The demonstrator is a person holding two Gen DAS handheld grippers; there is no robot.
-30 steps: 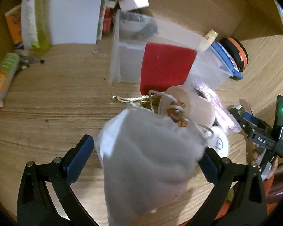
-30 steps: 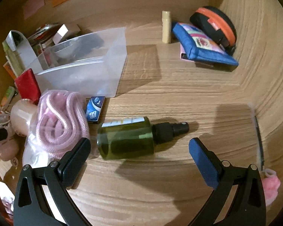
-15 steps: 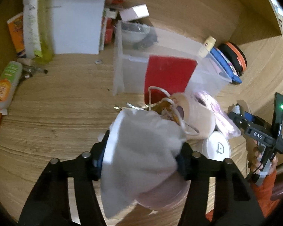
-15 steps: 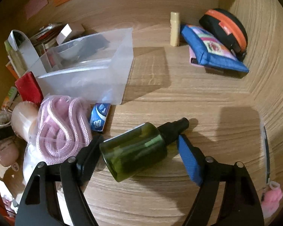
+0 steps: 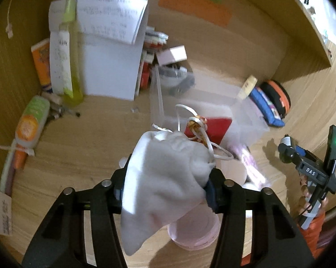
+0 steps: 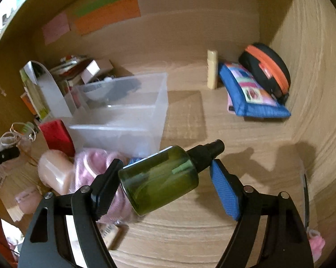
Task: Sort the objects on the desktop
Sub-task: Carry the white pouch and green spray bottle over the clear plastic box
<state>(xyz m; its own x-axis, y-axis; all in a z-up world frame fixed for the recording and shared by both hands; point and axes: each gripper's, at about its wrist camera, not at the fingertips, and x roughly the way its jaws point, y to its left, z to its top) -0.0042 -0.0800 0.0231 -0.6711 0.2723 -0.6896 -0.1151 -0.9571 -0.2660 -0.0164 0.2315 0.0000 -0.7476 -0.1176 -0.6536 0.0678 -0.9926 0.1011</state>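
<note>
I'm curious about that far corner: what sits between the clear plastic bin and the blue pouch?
In the right wrist view, a small cream tube stands upright between the clear plastic bin and the blue pouch, beside the pouch; otherwise bare wood.

White letters "DAS" on black body of right gripper, seen from left wrist. Writing on white paper too blurry to read. No other words readable.

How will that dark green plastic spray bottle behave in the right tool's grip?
The dark green plastic spray bottle is smooth and round, so it may well slip or rotate; it already sits tilted in the right tool. It looks see-through and mostly empty, so it is probably light. Set on its side, it would likely roll.
</note>
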